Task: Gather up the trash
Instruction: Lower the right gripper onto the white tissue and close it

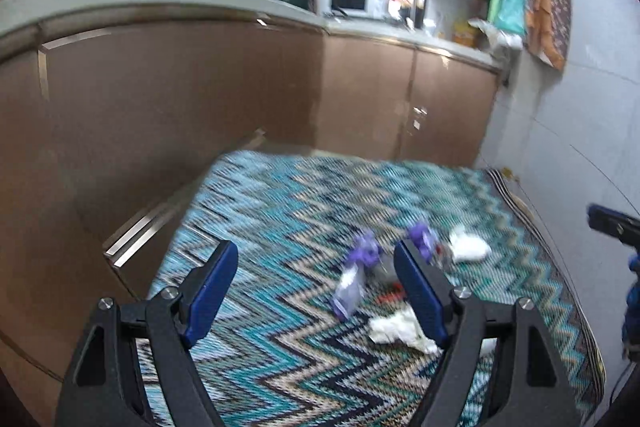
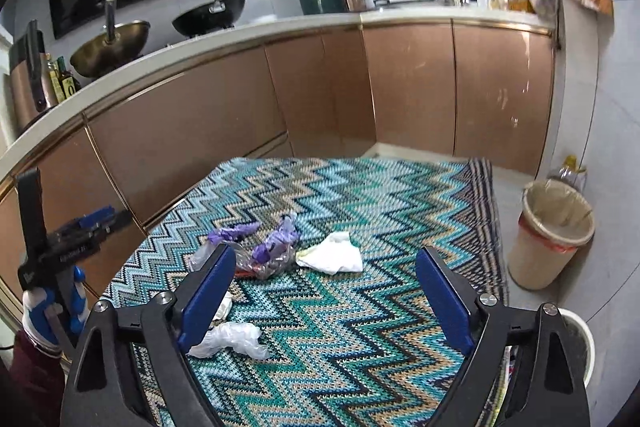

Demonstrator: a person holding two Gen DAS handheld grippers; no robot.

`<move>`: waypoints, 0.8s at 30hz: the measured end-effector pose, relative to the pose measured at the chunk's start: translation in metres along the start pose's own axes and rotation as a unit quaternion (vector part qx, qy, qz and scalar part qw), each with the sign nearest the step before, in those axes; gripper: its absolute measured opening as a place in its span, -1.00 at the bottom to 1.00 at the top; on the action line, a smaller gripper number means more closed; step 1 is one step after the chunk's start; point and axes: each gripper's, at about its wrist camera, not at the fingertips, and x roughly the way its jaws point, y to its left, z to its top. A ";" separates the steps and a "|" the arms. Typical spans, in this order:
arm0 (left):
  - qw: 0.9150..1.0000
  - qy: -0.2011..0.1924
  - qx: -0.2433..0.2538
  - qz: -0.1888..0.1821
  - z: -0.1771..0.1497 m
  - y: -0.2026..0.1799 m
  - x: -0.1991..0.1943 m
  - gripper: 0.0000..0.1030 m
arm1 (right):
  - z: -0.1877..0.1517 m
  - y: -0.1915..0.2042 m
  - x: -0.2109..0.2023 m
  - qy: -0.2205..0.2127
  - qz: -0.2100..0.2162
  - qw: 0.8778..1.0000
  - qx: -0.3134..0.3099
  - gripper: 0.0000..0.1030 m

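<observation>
A: Left claw (image 1: 316,283)?
B: Released, blue pads spread wide, nothing between them. Hovering over the zigzag rug (image 1: 280,367), picture blurred.
A: Right claw (image 2: 326,291)?
B: Released too, spread wide above the same rug (image 2: 380,347).
A: Trash?
B: Scattered mid-rug: purple wrappers (image 2: 276,245) in a clump with clear plastic, white tissue (image 2: 334,253) just beside it, crumpled clear plastic (image 2: 232,339) near the rug's near-left edge.
A: Bin?
B: Lined trash can (image 2: 552,239) on the floor off the rug's right edge, near the wall.
</observation>
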 end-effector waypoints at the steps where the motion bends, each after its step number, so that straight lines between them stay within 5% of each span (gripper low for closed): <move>1: 1.000 0.008 0.001 -0.012 -0.003 -0.001 0.005 0.53 | -0.001 0.000 0.006 0.006 -0.001 1.000 -0.002 0.74; 7: 0.993 0.030 0.016 -0.115 -0.020 -0.021 0.019 0.47 | -0.002 -0.004 0.047 0.040 0.007 0.999 0.003 0.65; 11: 0.986 0.059 0.050 -0.149 -0.027 -0.039 0.034 0.11 | -0.003 -0.009 0.075 0.062 0.013 0.998 0.009 0.56; 24: 0.973 0.128 0.055 -0.183 -0.042 -0.044 0.081 0.06 | -0.007 -0.031 0.150 0.108 0.020 0.993 0.038 0.46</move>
